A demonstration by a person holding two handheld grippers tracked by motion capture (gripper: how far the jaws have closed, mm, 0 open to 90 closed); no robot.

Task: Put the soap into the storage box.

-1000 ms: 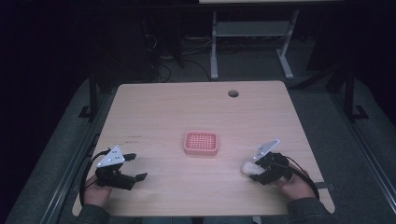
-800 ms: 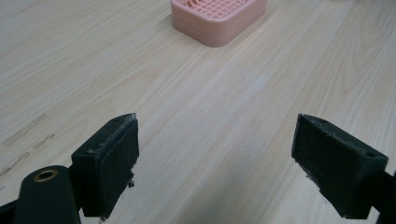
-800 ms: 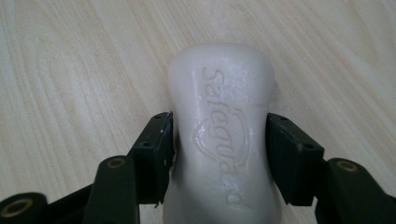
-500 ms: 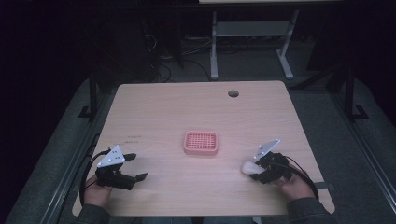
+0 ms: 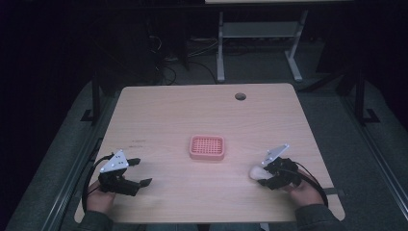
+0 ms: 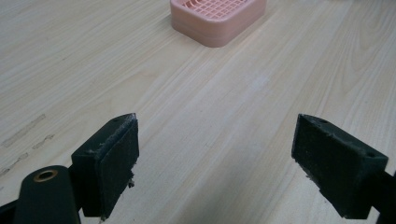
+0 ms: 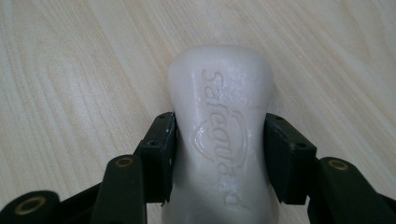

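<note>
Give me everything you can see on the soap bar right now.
The soap bar is white, smooth and waxy-looking, rounded with a narrowed waist, embossed "Safeguard" on top. It lies flat on the wooden table, right of the pink dish. The right hand-held gripper has just closed, pads pressing its two sides.

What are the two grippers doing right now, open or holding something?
Left gripper: open, nothing between its jaws.
Right gripper: jaws have just been closing and now press on the white soap bar.
</note>
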